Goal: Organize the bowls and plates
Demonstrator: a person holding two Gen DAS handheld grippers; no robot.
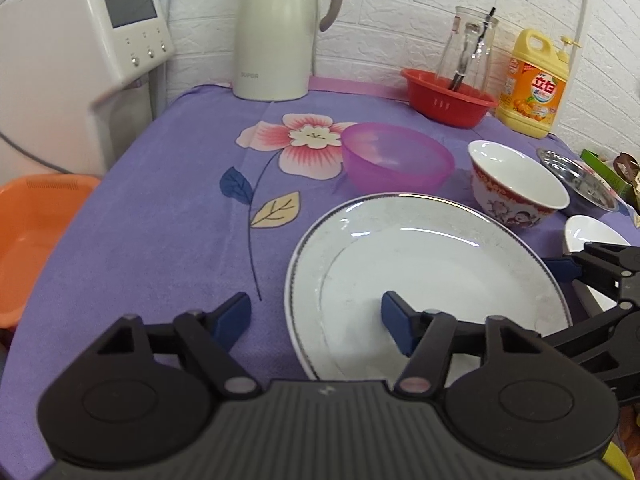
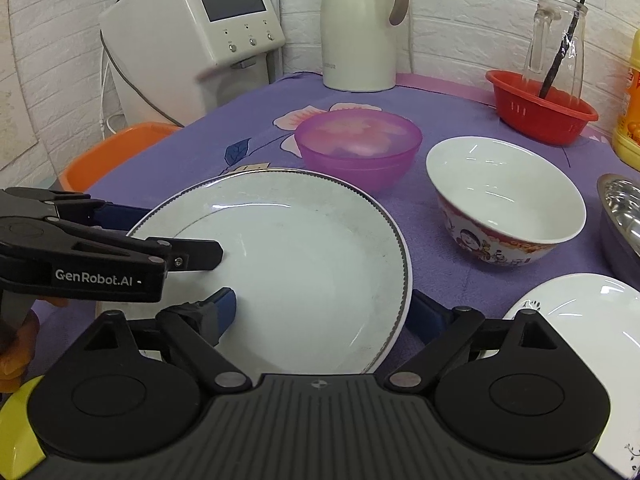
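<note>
the big white plate (image 1: 424,280) sat on the purple worktop (image 1: 160,220). left tool (image 1: 316,316) was released, astride its left rim, one finger on each side. right tool (image 2: 326,312) was released too, astride the right rim, w/ both equally near.

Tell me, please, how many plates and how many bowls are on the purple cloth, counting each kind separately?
Plates: 2, the large grey-rimmed plate and the smaller white plate.
Bowls: 3, the purple plastic bowl, the red-patterned china bowl and the steel bowl.
Total: 5
</note>
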